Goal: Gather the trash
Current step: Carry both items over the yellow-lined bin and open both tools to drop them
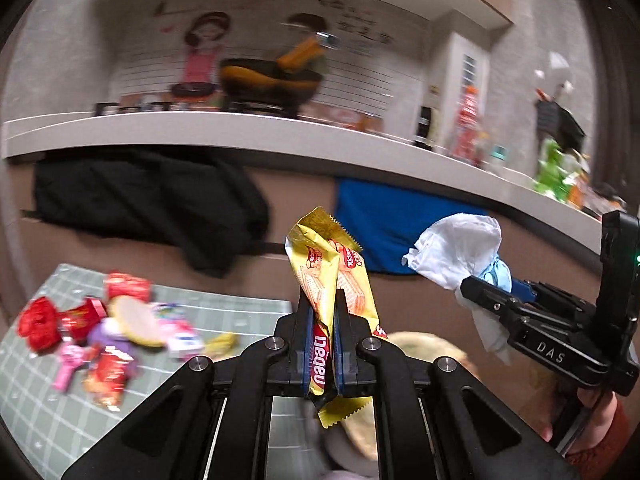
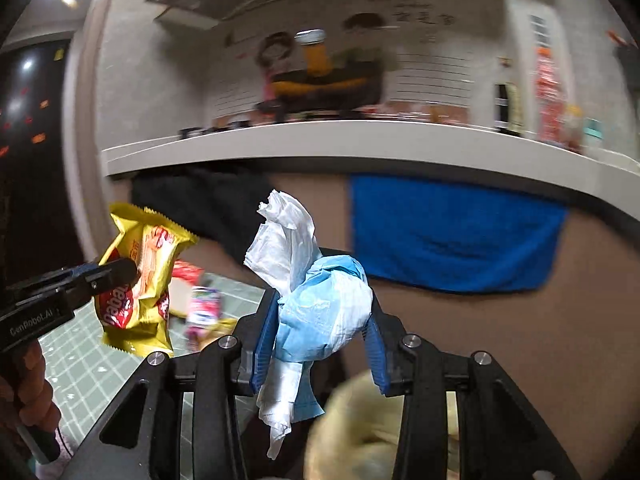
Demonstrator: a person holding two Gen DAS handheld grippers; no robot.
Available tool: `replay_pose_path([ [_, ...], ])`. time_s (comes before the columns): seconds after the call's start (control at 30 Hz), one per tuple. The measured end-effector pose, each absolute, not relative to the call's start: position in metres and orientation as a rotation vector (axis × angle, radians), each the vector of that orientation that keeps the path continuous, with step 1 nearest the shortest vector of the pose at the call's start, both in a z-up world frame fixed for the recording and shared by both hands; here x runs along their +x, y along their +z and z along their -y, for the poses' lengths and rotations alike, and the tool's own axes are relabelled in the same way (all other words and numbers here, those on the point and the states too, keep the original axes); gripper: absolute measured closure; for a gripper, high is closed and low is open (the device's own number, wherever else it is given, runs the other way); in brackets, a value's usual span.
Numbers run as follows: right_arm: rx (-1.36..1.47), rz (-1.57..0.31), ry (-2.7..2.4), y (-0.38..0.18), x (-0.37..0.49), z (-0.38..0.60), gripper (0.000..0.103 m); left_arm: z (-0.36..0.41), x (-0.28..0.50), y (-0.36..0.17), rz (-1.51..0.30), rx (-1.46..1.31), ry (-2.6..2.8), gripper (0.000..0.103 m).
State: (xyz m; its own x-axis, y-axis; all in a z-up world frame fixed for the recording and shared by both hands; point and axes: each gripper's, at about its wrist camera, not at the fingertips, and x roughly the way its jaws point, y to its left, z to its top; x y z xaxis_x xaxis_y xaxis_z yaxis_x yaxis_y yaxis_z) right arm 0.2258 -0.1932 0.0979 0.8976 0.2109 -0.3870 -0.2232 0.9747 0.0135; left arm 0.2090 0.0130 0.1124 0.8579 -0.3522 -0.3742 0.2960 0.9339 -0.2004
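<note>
left claw [image 1: 324,344] pinches a yellow wafer wrapper [image 1: 334,276] mid-body, held in the air; right claw [image 2: 320,320] grips a crumpled tissue wad [image 2: 320,304]. i judge both light, soft, crushable. more wrappers [image 1: 100,332] lie on the bench mat [image 1: 240,312].

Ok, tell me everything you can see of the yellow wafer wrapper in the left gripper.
The yellow wafer wrapper is crinkled glossy foil with zigzag-cut ends, printed with wafer pictures and a red oval reading "nabati". It stands roughly upright, clamped around its lower middle by the left gripper, top flaring above the blue pads, bottom end hanging below. It is lifted clear of the green mat. Nothing else touches it.
</note>
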Motion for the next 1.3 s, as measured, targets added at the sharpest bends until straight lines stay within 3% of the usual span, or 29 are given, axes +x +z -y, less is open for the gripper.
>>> replay_pose_path([
  [0.33,0.04,-0.446,0.069,0.062,0.218,0.279,0.066,0.082,0.238,0.071,-0.551,-0.112,-0.51,0.095],
  [1.07,0.173,-0.635,0.029,-0.027,0.27,0.328,0.063,0.141,0.313,-0.022,-0.849,-0.137,-0.577,0.094],
  [1.13,0.184,-0.645,0.028,-0.031,0.272,0.331,0.061,0.141,0.322,-0.029,-0.891,-0.172,-0.599,0.089],
  [1.27,0.252,-0.689,0.066,-0.041,0.278,0.336,0.06,0.137,0.331,-0.038,-0.927,-0.222,-0.62,0.061],
  [1.3,0.255,-0.693,0.06,-0.041,0.278,0.336,0.06,0.135,0.332,-0.039,-0.926,-0.229,-0.618,0.058],
])
